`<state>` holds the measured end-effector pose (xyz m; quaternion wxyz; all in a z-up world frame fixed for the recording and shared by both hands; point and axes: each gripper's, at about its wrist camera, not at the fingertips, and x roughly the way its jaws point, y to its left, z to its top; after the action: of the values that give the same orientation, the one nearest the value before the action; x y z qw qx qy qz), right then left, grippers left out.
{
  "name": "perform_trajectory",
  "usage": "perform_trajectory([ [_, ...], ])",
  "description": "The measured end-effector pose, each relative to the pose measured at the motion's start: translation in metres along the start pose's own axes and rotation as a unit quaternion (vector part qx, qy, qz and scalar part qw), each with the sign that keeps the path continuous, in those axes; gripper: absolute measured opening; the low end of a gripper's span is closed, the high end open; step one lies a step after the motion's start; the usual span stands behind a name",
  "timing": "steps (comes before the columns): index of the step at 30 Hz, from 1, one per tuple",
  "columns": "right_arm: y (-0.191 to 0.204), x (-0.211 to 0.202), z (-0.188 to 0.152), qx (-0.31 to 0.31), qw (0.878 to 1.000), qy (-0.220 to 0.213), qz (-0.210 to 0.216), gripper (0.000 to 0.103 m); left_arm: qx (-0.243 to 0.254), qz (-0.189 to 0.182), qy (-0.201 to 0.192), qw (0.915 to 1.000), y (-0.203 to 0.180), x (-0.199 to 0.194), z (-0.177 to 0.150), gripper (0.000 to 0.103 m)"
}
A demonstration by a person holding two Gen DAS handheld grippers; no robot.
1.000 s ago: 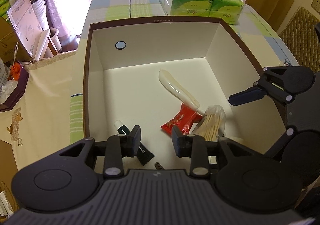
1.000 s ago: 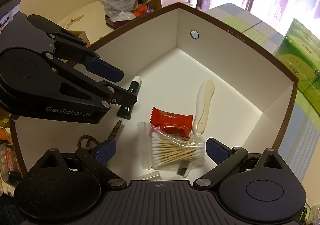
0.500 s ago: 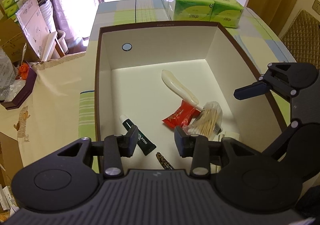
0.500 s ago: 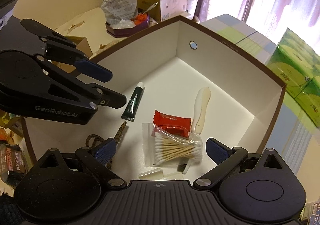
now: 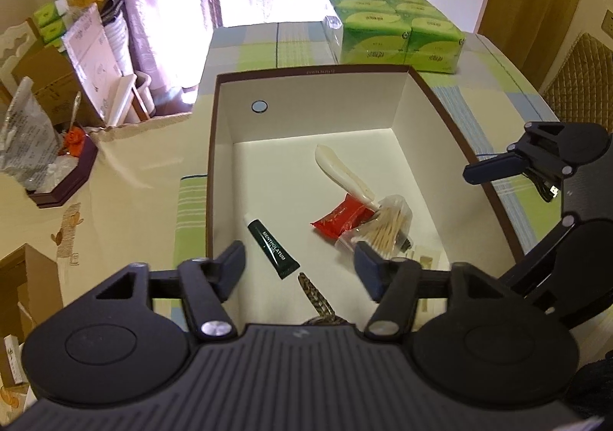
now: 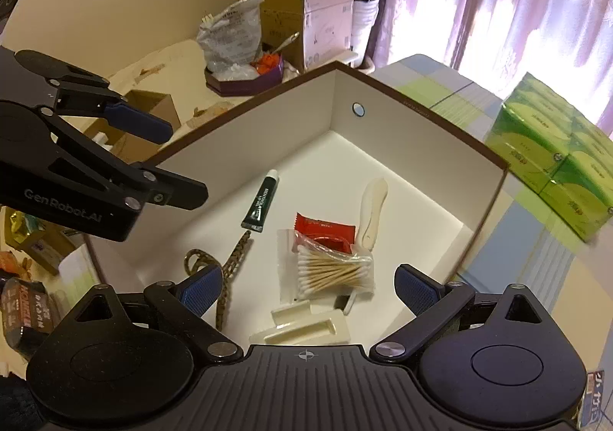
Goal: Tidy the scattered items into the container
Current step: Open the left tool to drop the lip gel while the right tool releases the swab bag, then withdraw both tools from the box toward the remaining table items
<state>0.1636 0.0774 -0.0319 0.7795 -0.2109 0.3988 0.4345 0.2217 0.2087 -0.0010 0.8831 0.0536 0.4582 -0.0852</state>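
The white box with a brown rim holds a green tube, a red packet, a bag of cotton swabs, a cream plastic handle and a leopard-print band. My left gripper hovers above the box's near edge, its jaws opening, with nothing between them. My right gripper hangs open and empty above the swabs, the tube and some cream plastic pieces. One blue fingertip of the right gripper shows in the left wrist view.
Green tissue packs stand on the checked tablecloth just behind the box. A dark tray with a plastic bag and cardboard boxes crowd the left side. A quilted chair back is at the right.
Both grippers have risen and drawn back from the box, so more of the room shows. The left jaws have spread wider. The items in the box lie as before.
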Motion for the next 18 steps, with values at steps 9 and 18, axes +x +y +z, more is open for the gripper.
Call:
perform_trajectory([
  [9,0.006,-0.037,-0.022,-0.002,1.0,-0.024,0.005,0.101,-0.006,0.022,-0.023,0.9995,-0.021,-0.039,-0.015,0.074],
  [18,0.008,-0.069,-0.045,-0.008,0.999,-0.042,0.022,0.101,-0.025,0.039,-0.029,0.9985,-0.046,-0.063,-0.032,0.082],
])
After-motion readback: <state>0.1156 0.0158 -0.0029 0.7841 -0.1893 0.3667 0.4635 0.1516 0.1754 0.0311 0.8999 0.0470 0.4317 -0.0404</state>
